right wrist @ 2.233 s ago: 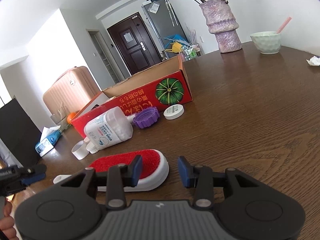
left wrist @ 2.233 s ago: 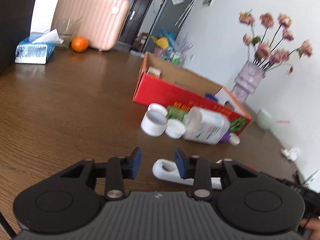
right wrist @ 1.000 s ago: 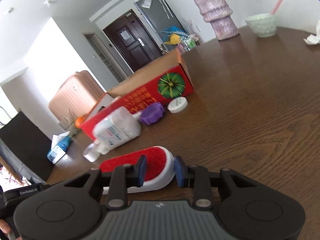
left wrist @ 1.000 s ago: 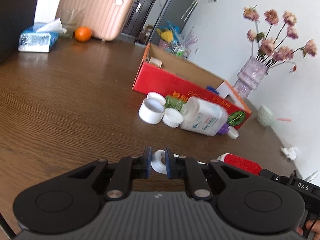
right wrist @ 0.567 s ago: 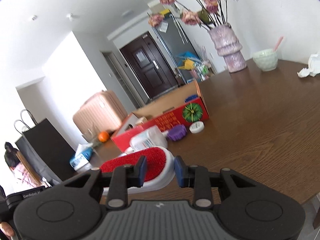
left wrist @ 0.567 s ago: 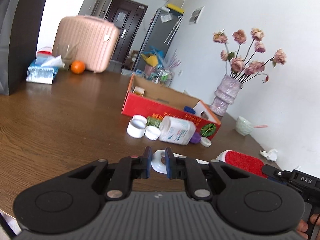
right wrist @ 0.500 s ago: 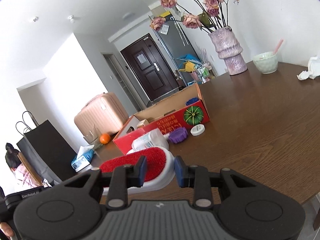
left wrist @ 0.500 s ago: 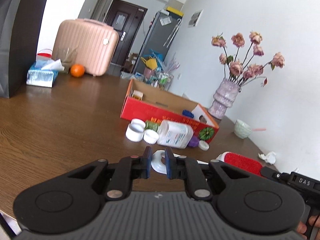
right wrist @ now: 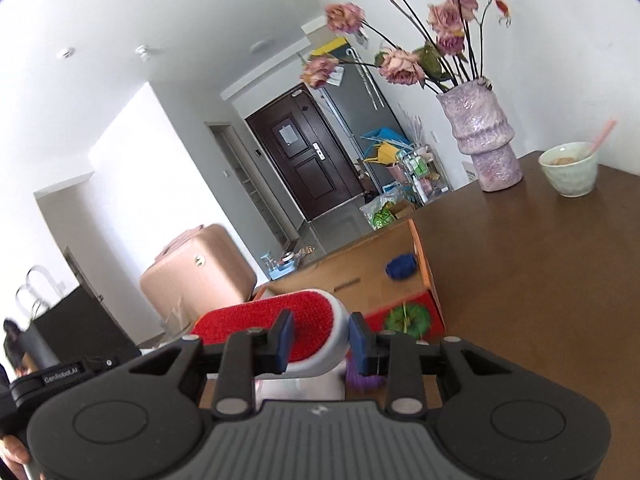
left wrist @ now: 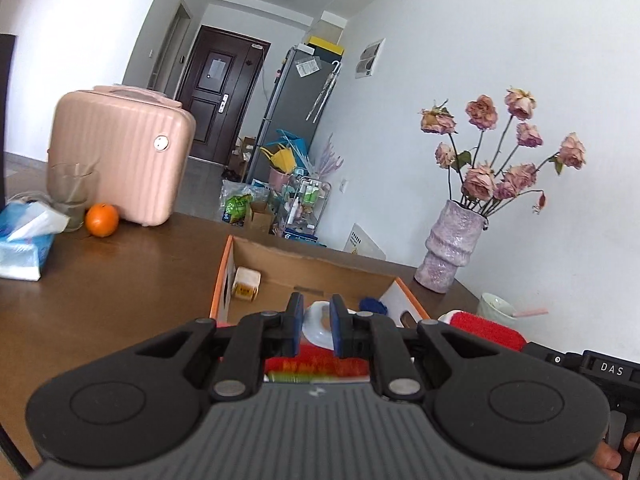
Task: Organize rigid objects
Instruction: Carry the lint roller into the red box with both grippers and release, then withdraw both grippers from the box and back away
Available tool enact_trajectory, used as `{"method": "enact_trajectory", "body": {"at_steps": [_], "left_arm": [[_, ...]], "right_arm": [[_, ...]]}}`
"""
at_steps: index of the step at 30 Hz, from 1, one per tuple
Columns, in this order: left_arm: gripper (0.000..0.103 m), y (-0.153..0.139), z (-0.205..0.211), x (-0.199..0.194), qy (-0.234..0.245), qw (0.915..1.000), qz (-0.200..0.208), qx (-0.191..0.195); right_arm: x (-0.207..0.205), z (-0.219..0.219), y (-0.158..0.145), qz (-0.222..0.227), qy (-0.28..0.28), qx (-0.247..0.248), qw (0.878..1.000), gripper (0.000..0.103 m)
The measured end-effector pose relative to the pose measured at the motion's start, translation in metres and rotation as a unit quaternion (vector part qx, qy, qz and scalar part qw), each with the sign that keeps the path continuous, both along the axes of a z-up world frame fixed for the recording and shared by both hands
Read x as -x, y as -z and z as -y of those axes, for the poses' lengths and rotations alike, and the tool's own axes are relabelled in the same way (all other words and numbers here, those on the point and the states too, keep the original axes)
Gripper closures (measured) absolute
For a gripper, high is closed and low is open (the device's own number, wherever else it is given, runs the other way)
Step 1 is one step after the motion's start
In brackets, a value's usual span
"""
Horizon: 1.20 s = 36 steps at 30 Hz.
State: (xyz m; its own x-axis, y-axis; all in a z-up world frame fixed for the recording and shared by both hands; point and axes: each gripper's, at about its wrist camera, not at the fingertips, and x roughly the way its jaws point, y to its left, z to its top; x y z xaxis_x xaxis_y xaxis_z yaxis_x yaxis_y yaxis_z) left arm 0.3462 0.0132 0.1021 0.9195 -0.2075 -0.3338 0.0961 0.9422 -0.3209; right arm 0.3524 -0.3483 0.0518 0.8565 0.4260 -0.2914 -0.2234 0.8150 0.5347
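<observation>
Both grippers hold one white lint brush with a red pad. My left gripper (left wrist: pixel 314 324) is shut on its white handle loop (left wrist: pixel 318 330). My right gripper (right wrist: pixel 320 338) is shut on the brush head (right wrist: pixel 280 322), whose red pad also shows in the left wrist view (left wrist: pixel 486 328). The brush hangs in the air just in front of the open red cardboard box (left wrist: pixel 224 276), seen in the right wrist view too (right wrist: pixel 360 276). A small cream box (left wrist: pixel 246 283) and a blue cap (left wrist: pixel 372 305) lie inside it.
A purple lid (right wrist: pixel 362 378) lies on the brown table (right wrist: pixel 540 300) below the brush. A vase of dried roses (left wrist: pixel 450 248), a green bowl (right wrist: pixel 568 174), a pink case (left wrist: pixel 120 152), an orange (left wrist: pixel 102 220) and a tissue pack (left wrist: pixel 24 244) stand around.
Both grippers closed on the brush, lifted it off the table and carried it forward to the box. The bottle and caps on the table have dropped out of the left wrist view.
</observation>
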Motion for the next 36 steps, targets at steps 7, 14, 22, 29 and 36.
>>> {"method": "enact_trajectory", "body": {"at_steps": [7,14,22,29,36], "left_arm": [[0.089,0.023,-0.017,-0.099,-0.011,0.9994,-0.033,-0.007],[0.090,0.067,-0.024,-0.145,-0.004,0.9959,-0.084,-0.034],[0.090,0.087,-0.020,-0.145,0.020,0.9932,-0.096,-0.063],[0.088,0.059,-0.006,-0.128,0.006,0.9915,-0.078,-0.104],[0.059,0.005,0.009,-0.065,-0.009,0.9896,-0.012,-0.143]], "right_arm": [[-0.115,-0.017,0.014,-0.040,-0.016,0.000,0.999,0.074],[-0.176,-0.036,0.048,-0.083,-0.022,0.030,0.996,0.074],[-0.171,-0.056,0.070,-0.067,-0.020,0.117,0.991,0.091],[-0.155,-0.067,0.050,-0.046,-0.026,0.148,0.988,0.091],[-0.103,-0.054,-0.005,0.016,0.001,0.174,0.985,0.085]]}}
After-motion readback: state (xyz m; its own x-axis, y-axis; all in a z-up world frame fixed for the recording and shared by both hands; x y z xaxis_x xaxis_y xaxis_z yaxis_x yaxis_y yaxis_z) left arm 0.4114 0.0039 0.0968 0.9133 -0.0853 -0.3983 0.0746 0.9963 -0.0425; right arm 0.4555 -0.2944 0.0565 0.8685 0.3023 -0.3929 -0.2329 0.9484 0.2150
